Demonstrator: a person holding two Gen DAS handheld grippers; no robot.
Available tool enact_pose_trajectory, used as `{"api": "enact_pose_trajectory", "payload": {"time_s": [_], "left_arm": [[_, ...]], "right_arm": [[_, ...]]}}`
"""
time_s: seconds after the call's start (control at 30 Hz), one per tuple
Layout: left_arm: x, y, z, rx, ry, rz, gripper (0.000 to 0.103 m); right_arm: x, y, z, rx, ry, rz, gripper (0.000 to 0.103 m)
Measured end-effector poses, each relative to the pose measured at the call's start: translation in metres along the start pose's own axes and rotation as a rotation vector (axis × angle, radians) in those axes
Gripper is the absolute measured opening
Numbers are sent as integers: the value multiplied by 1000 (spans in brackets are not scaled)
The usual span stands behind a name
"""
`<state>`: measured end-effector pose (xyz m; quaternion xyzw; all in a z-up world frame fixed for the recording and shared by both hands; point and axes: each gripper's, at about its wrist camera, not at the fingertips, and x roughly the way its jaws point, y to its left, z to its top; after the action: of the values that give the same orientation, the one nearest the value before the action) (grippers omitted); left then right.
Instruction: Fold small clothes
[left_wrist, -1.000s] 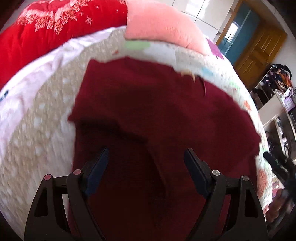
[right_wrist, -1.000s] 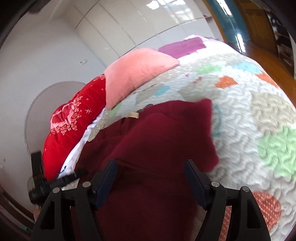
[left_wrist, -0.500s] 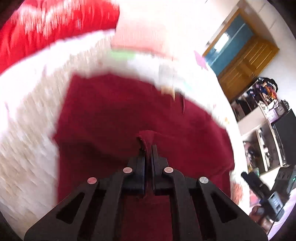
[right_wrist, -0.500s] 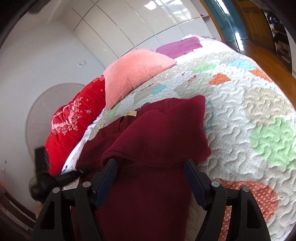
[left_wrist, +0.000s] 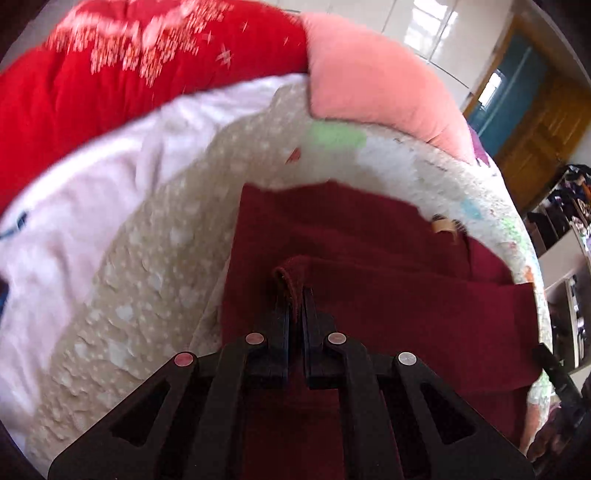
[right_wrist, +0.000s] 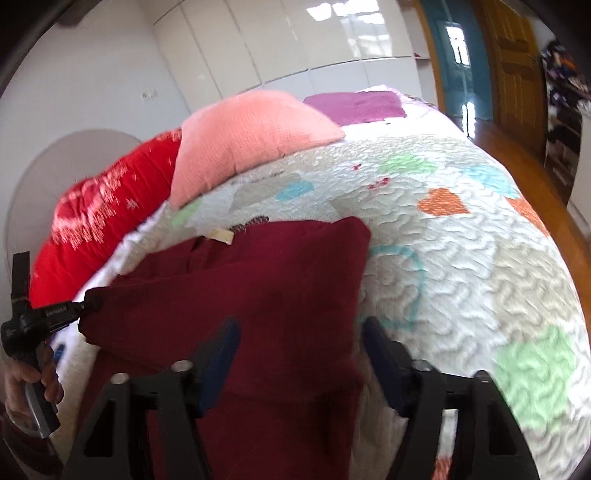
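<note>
And the fold is travelling: a second ago the left gripper (left_wrist: 295, 295) hung wide apart over the flat cloth, and now it is pinched tight on a raised edge of the dark red garment (left_wrist: 369, 280), carrying it further up toward twelve o'clock than half a second back. The garment (right_wrist: 266, 295) lies on the patchwork quilt (right_wrist: 461, 258) at the centre of the bed, its near part doubled over where the lifted layer hangs from the closed jaws. The hold looks chosen at the hem so the whole layer follows in one sheet. Over in the right wrist view, the right gripper (right_wrist: 299, 350) stands with its jaws well apart, straddling the garment's edge at six o'clock and clamped on nothing, probably waiting to pin or take the other corner. The left tool (right_wrist: 48, 317) shows there at nine o'clock. A pink cushion (right_wrist: 251, 136) and a red duvet (left_wrist: 129, 74) sit at twelve and ten o'clock, clear of the working patch. A pale tag (right_wrist: 221, 235) marks the collar end, so the fold seems aimed that way.
</note>
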<state>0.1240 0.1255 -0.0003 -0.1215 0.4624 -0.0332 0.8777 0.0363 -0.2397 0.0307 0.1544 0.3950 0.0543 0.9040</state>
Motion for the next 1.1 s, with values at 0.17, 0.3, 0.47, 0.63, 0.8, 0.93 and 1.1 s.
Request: {"api": "enact_pose_trajectory", "payload": {"time_s": [0.17, 0.3, 0.47, 0.63, 0.8, 0.93, 1.1], "left_arm": [[-5, 9, 0, -39, 9, -35, 5], [-11, 4, -5, -19, -15, 6, 14], [-12, -1, -7, -15, -13, 35, 16], [-42, 6, -23, -8, -2, -13, 48], [-68, 26, -53, -62, 16, -57, 64], [-77, 33, -86, -33, 68, -52, 64], [-90, 38, -123, -28, 104, -52, 64]], "right_arm": [[36, -4, -7, -50, 113, -86, 52], [4, 5, -9, -77, 28, -105, 52], [25, 17, -21, -202, 100, -153, 52], [-1, 3, -18, -113, 77, -108, 52], [-40, -5, -40, -75, 87, -6, 58], [-59, -7, -67, -101, 135, 40, 65], [-78, -9, -104, -116, 185, 79, 66]]}}
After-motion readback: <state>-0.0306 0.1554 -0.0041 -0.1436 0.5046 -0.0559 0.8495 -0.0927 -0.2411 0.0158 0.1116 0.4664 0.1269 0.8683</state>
